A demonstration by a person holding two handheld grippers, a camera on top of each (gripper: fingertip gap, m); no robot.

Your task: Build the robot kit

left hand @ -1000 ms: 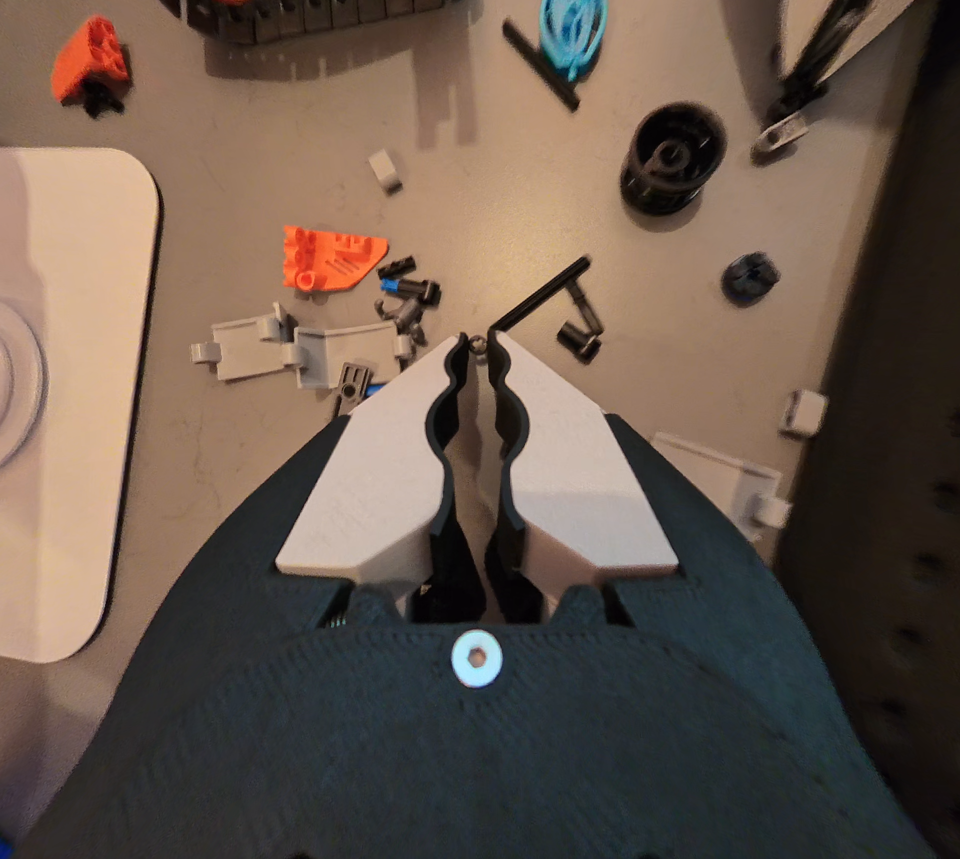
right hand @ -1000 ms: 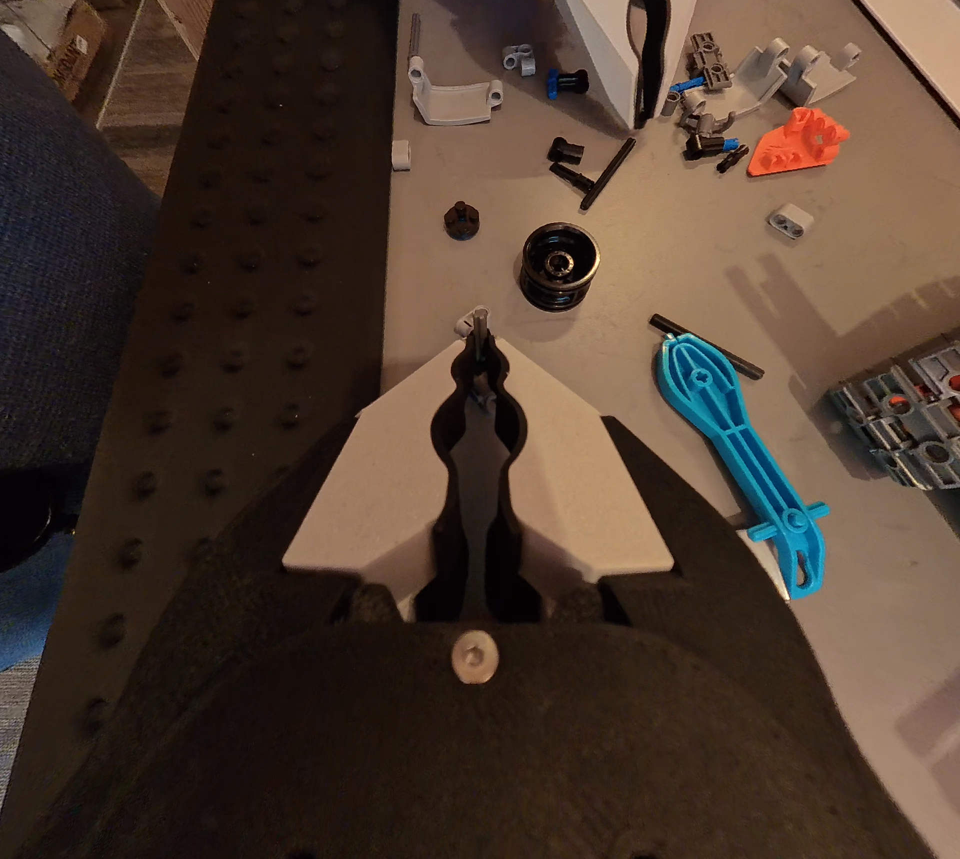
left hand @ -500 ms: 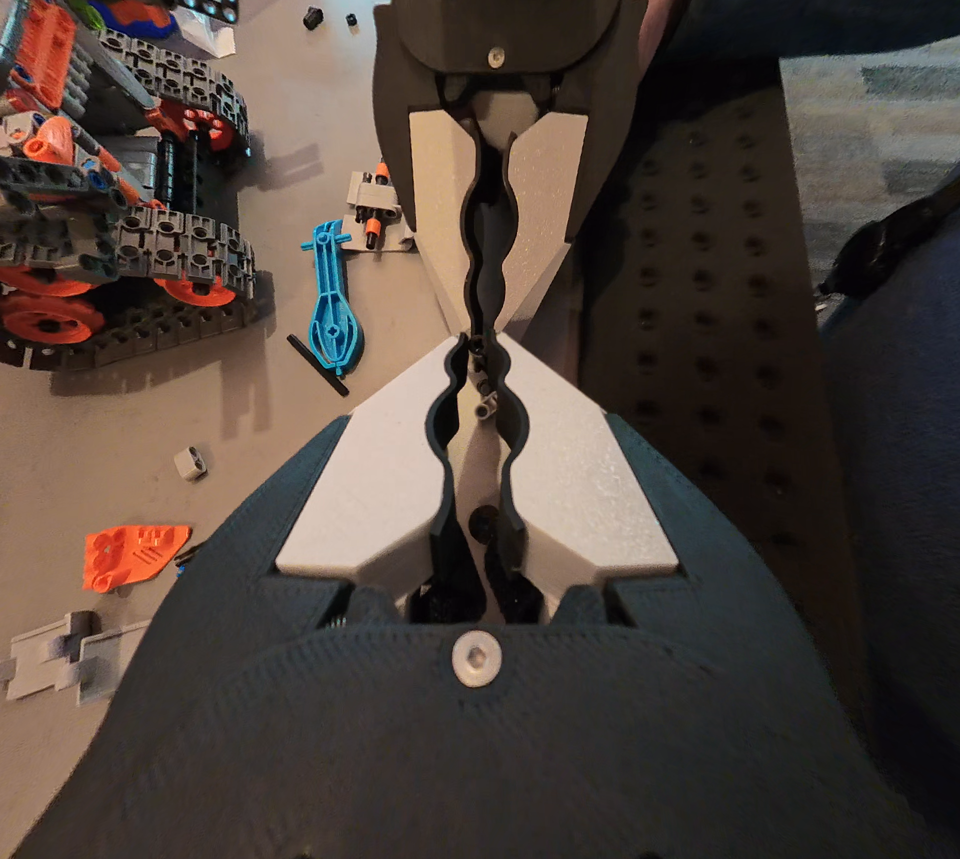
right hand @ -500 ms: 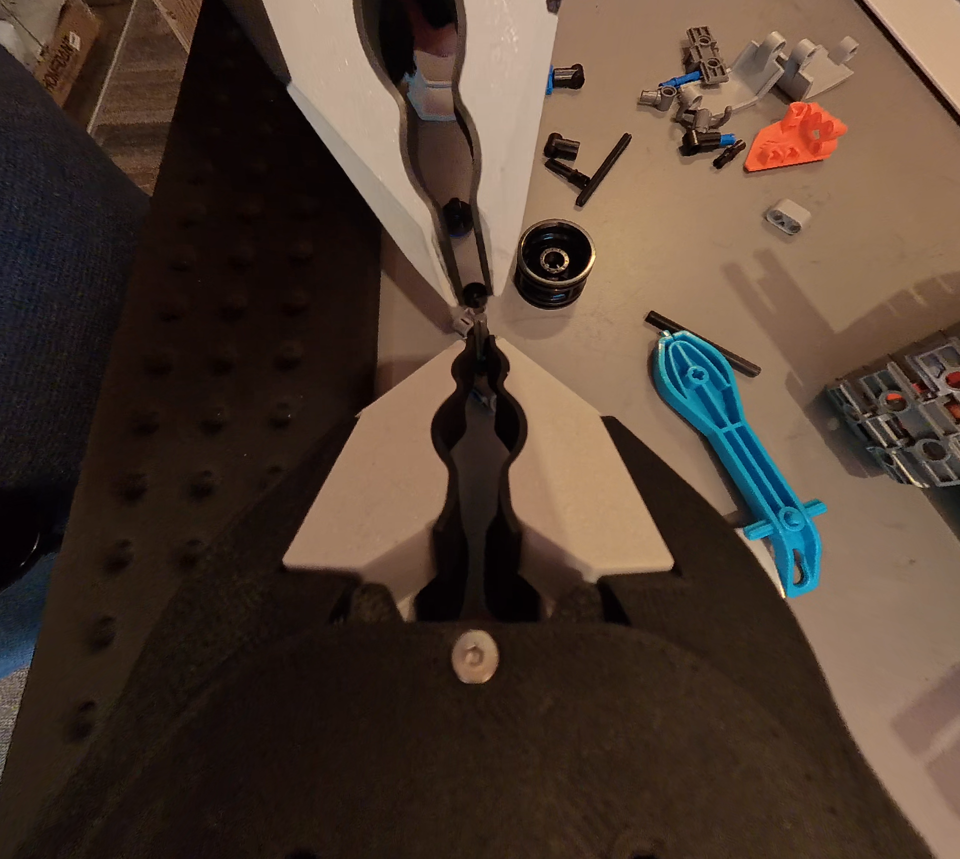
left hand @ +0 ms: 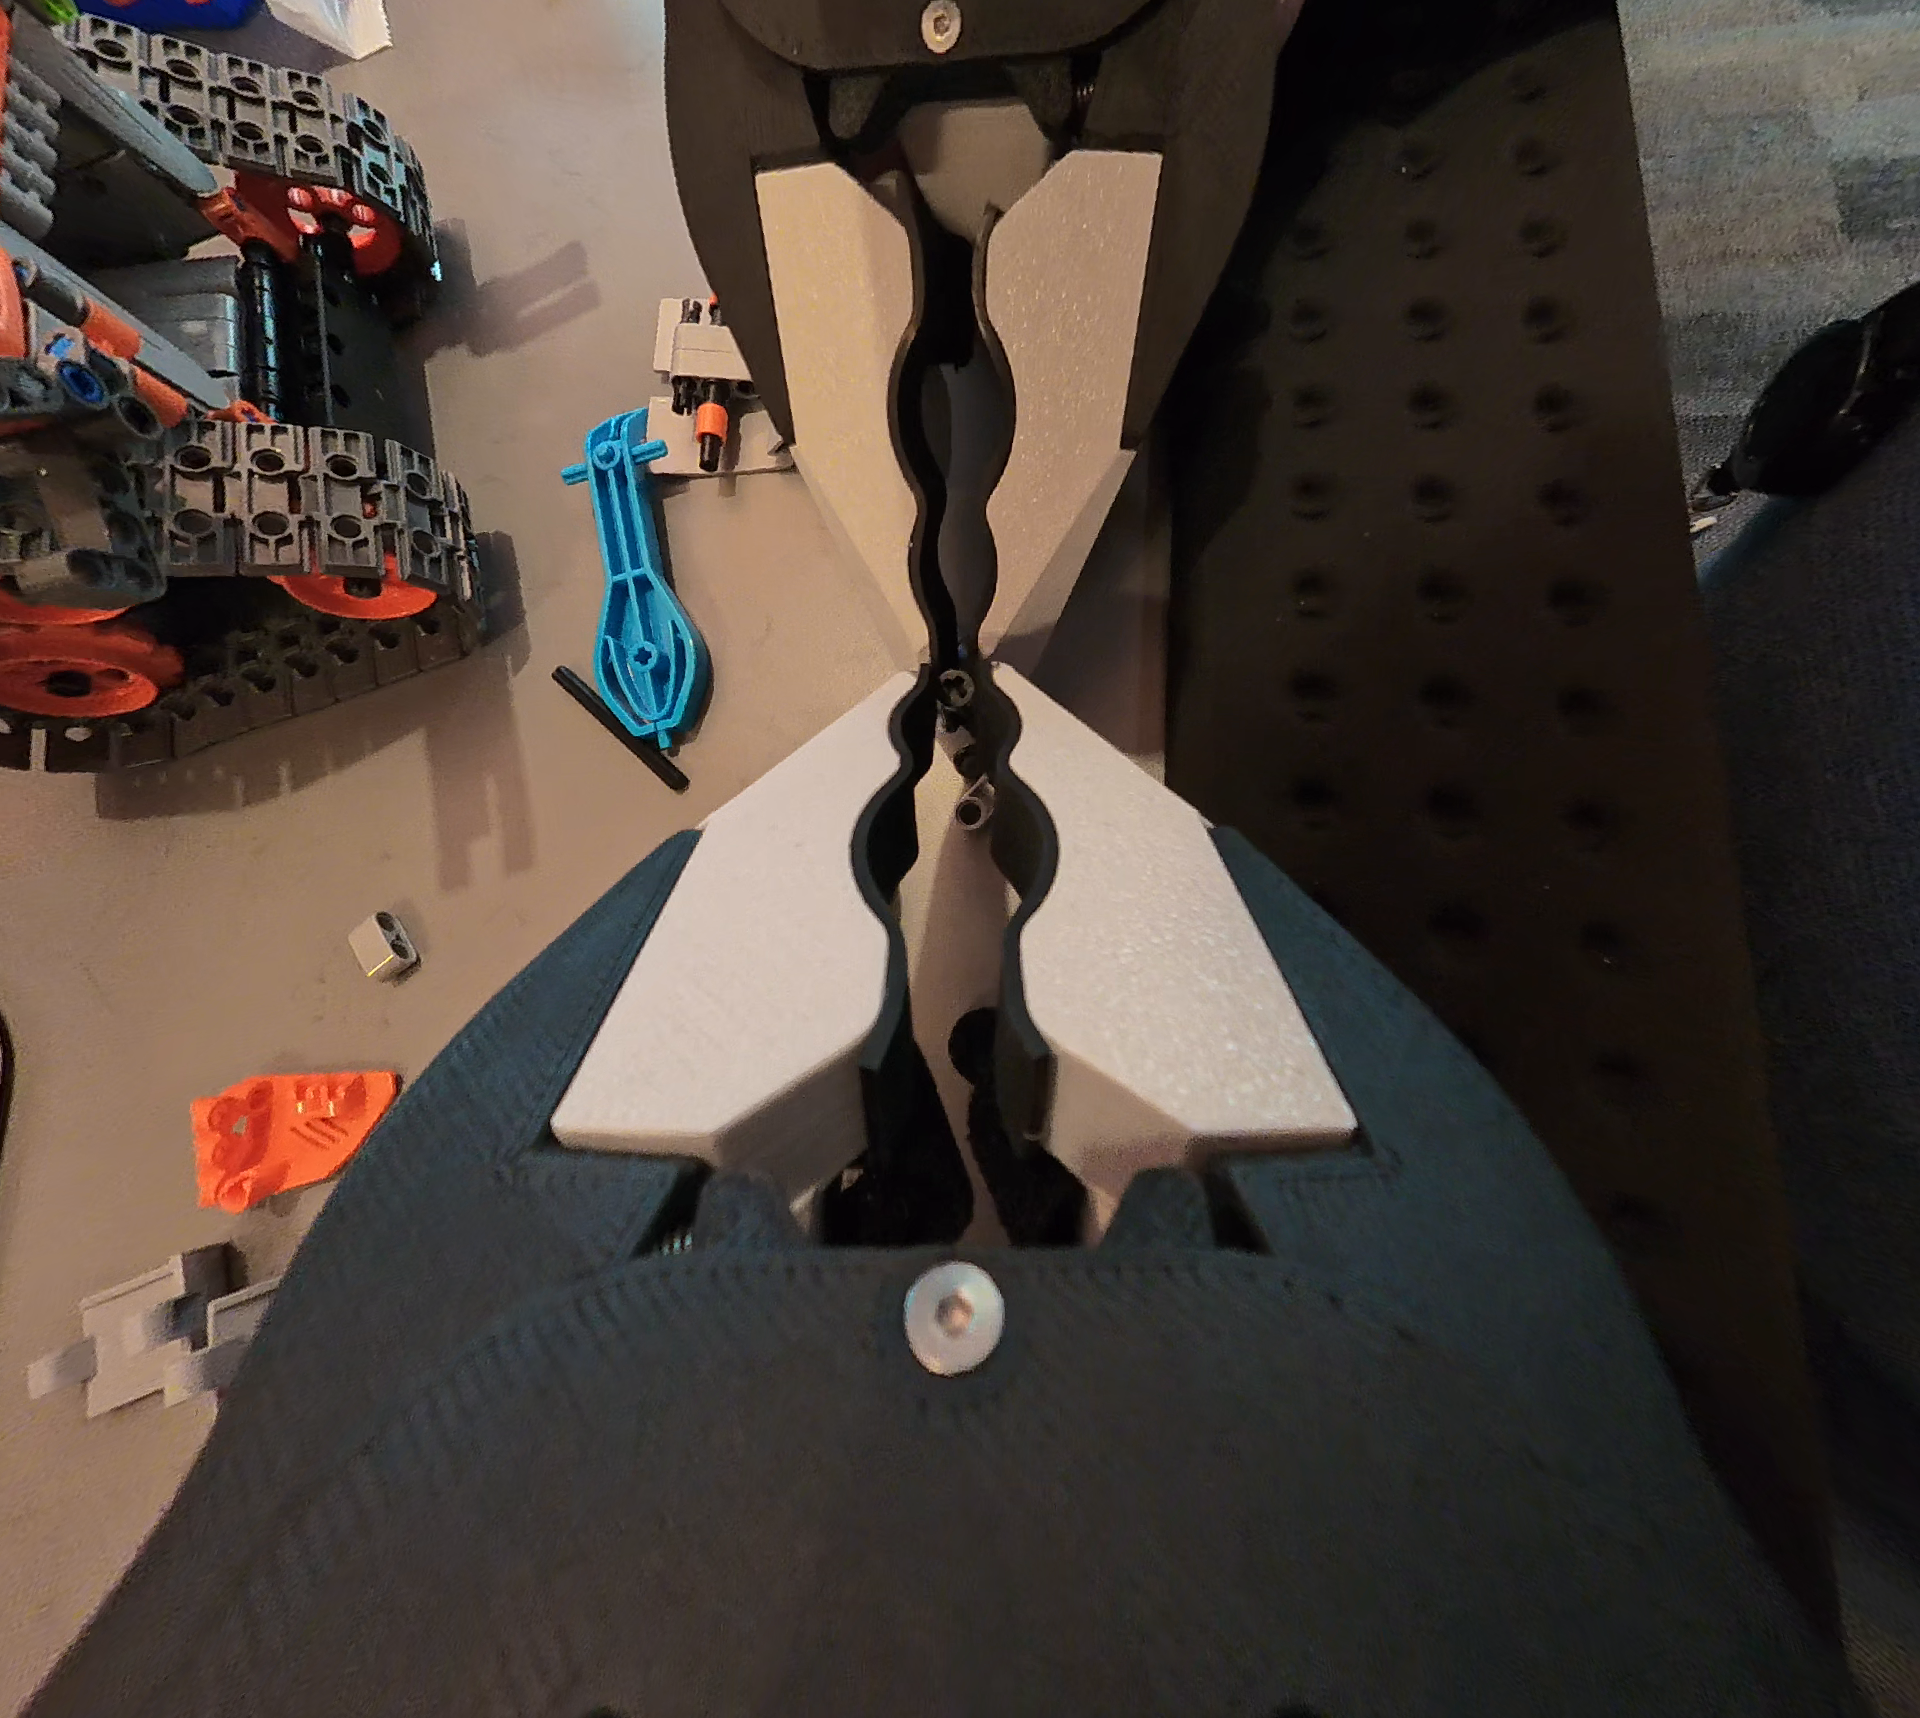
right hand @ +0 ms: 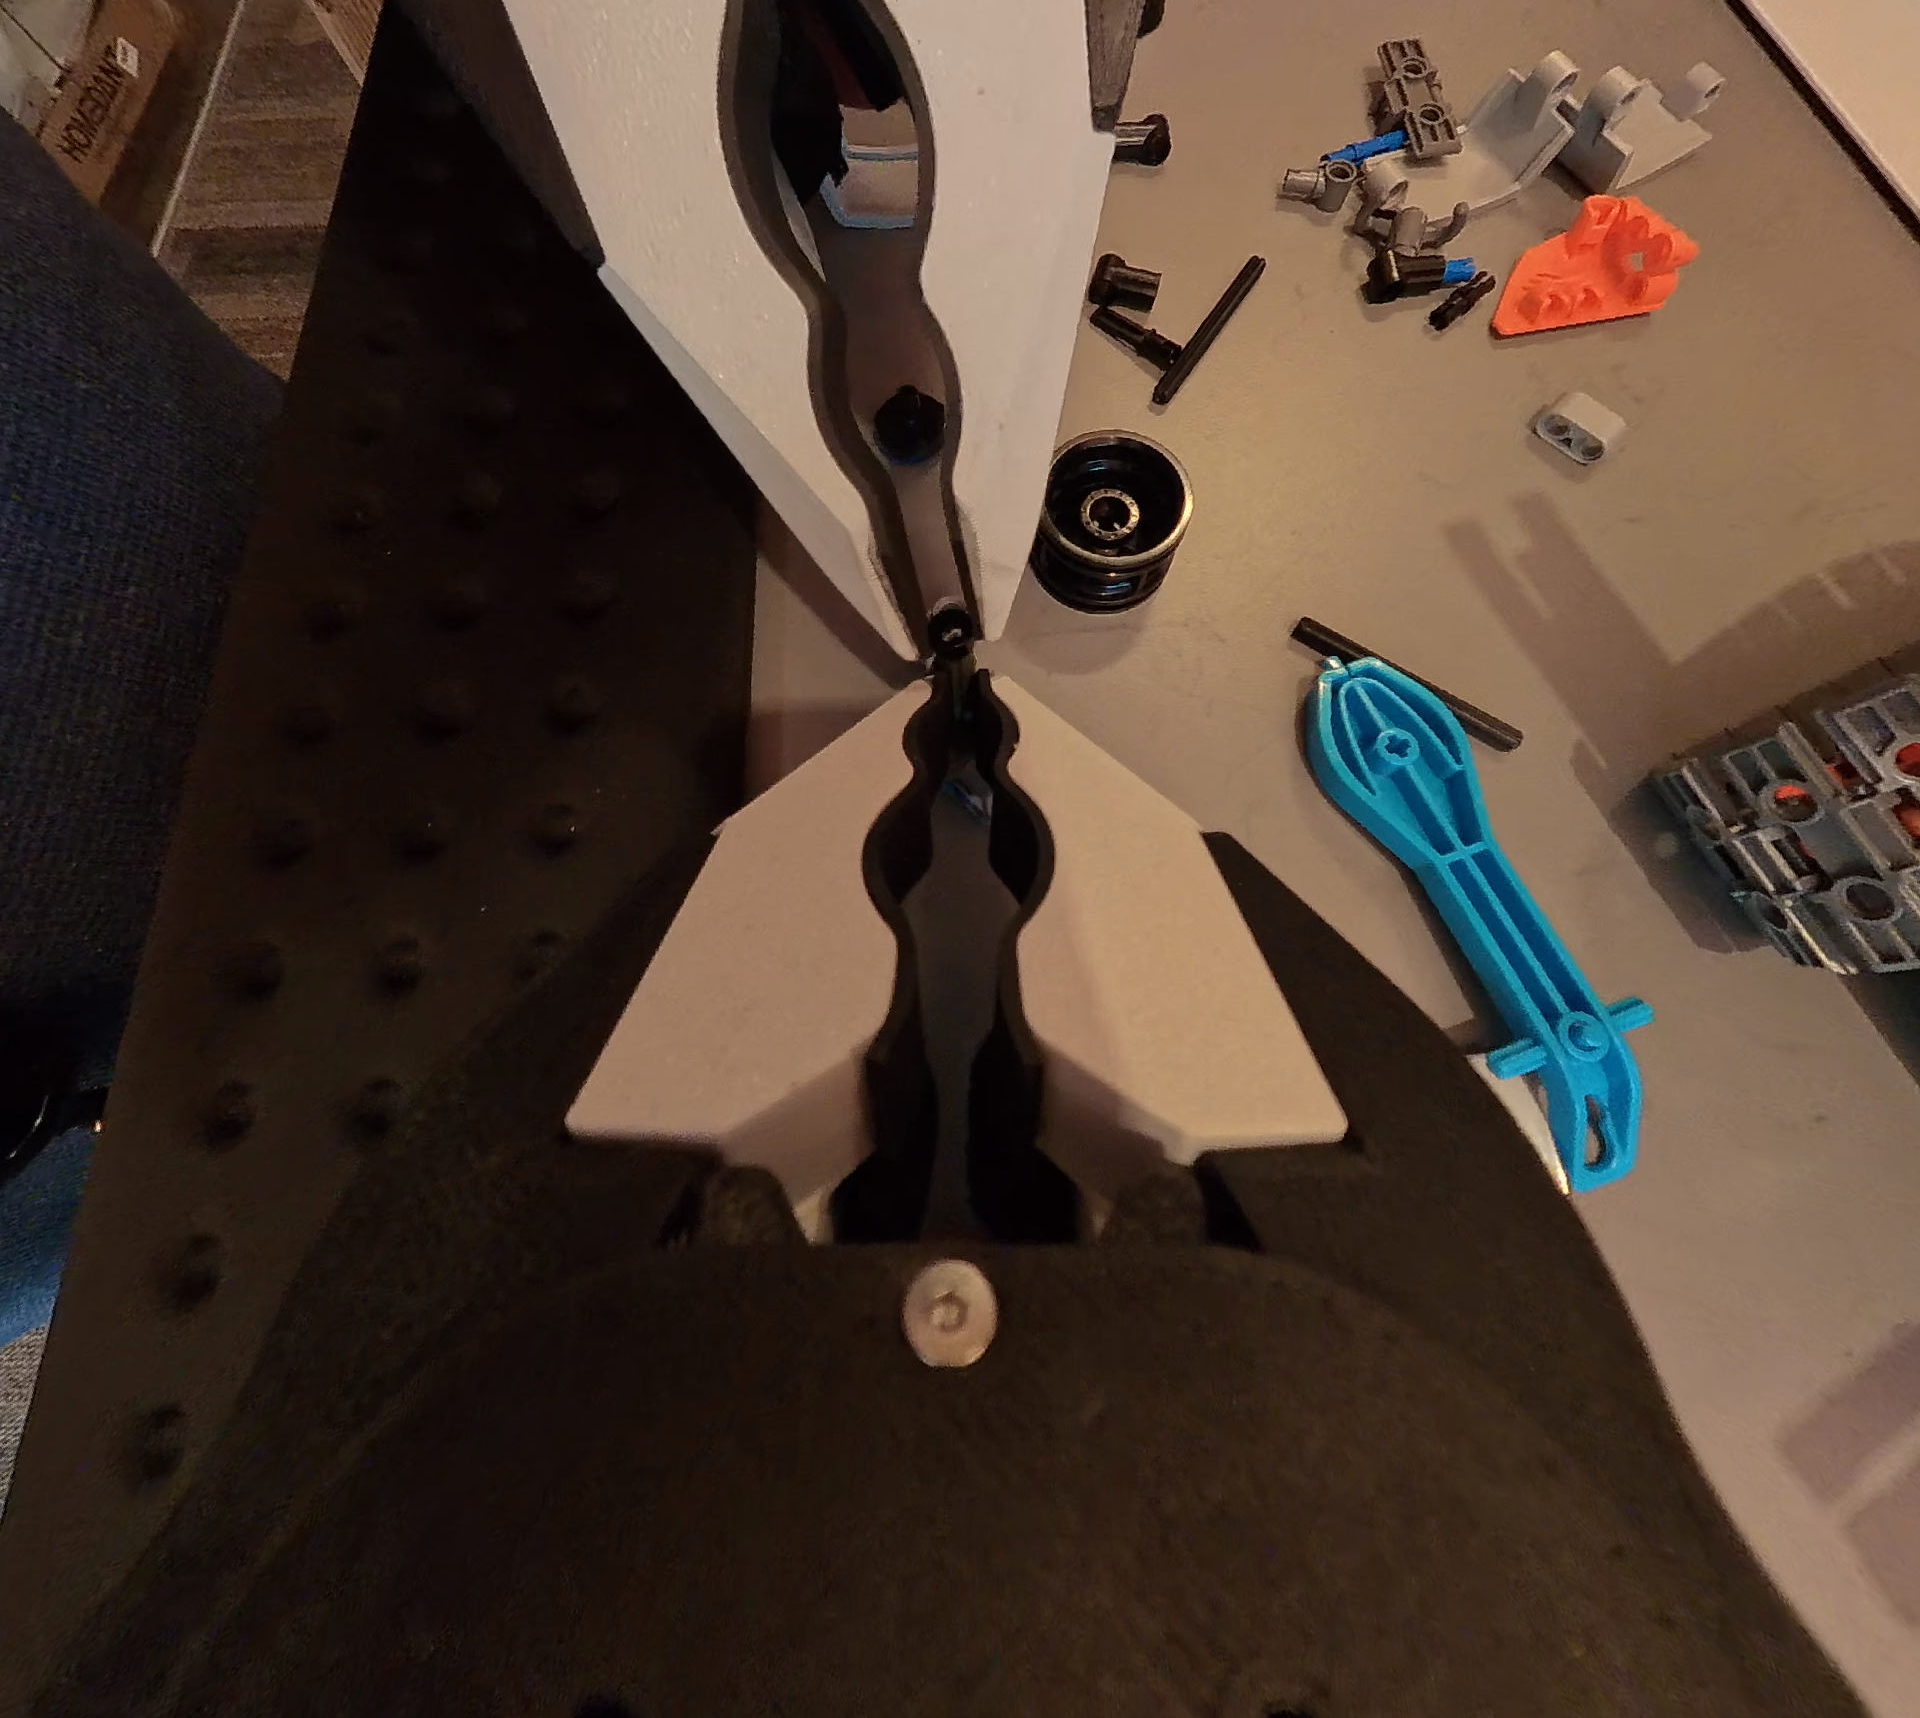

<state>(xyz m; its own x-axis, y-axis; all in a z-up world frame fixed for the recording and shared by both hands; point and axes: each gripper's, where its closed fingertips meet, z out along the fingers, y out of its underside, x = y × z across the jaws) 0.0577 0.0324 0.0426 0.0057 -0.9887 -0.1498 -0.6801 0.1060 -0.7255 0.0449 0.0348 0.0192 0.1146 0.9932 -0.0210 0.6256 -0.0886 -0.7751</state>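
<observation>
Left wrist view: you are pinching a small grey connector (left hand: pixel 956 689) in your left gripper (left hand: pixel 958 700), jaws nearly closed, tip to tip with the right gripper (left hand: pixel 961 652).

Right wrist view: your right gripper (right hand: pixel 958 694) is clamping a black axle (right hand: pixel 954 681), jaws nearly closed, above the table (right hand: pixel 1299 525) edge beside the black studded strip (right hand: pixel 416 629). You are seemingly mating the two; alignment needs care.

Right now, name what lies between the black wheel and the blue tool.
A thin black rod beside the head of the blue tool; otherwise bare table up to the black wheel. Right wrist view shows it.
</observation>
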